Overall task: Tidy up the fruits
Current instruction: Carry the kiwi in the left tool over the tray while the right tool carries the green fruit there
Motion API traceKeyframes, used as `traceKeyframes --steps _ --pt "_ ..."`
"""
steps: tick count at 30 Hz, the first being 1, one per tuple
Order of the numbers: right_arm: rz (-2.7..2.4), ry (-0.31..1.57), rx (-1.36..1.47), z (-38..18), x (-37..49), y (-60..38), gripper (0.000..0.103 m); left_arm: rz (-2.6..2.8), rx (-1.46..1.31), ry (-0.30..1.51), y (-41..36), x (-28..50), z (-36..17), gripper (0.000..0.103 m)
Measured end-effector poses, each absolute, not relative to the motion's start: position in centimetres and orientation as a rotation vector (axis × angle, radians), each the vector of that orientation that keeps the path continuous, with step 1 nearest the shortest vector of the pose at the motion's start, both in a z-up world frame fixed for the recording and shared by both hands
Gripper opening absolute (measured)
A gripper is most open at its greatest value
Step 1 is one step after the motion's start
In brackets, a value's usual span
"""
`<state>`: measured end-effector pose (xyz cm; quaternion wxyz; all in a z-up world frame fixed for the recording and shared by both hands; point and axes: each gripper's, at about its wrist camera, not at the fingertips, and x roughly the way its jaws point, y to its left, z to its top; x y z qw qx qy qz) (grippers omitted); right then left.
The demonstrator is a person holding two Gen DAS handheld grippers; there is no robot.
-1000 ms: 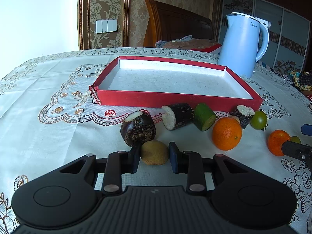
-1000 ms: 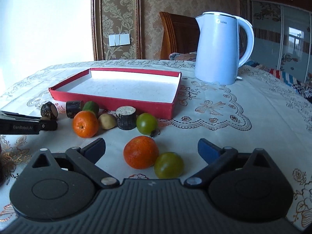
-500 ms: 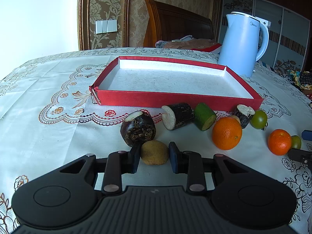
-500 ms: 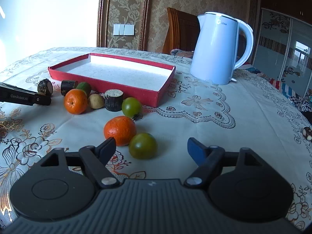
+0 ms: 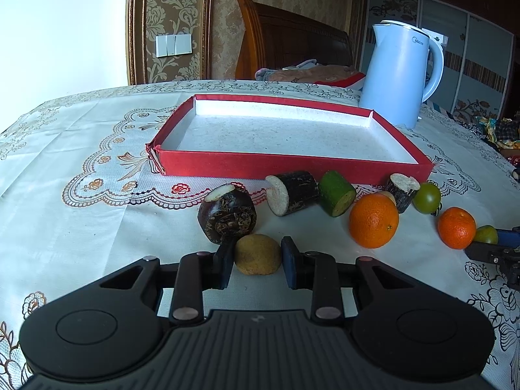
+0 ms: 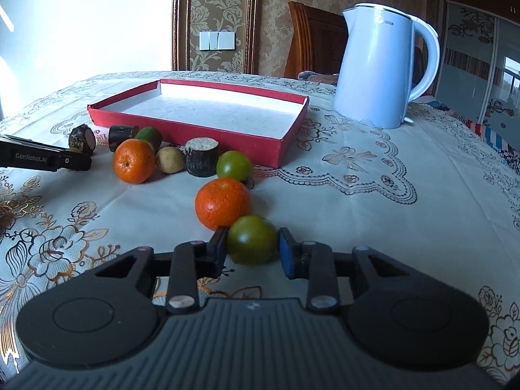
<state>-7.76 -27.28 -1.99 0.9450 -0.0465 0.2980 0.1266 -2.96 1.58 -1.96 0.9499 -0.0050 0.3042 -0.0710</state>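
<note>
Green round tomato (image 6: 252,240) newly clamped in right hand-held gripper (image 6: 252,253), jaws just closed; left hand-held gripper (image 5: 257,261) gripping brownish-yellow round fruit (image 5: 257,254) on worktop (image 5: 81,214).

A red tray (image 5: 292,167) with a white floor is sitting mid-frame on a white tablecloth (image 5: 65,175) patterned in gold flowers; a pale blue kettle (image 5: 398,74) is standing upper right.

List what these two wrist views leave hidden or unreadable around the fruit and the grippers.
- Left wrist view: the right gripper is cut off by the right edge; only a sliver of its green fruit shows behind an orange.
- Right wrist view: the left gripper is cut off by the left edge; its yellow-brown fruit cannot be seen.
</note>
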Motion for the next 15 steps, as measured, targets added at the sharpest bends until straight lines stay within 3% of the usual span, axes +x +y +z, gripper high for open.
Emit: traceKeyframes --steps 15 --pt "0.193 0.495 -0.005 1.2 -6.6 -27.3 0.031 -0.166 0.036 0.545 -0.5 -3.4 0.5 0.030"
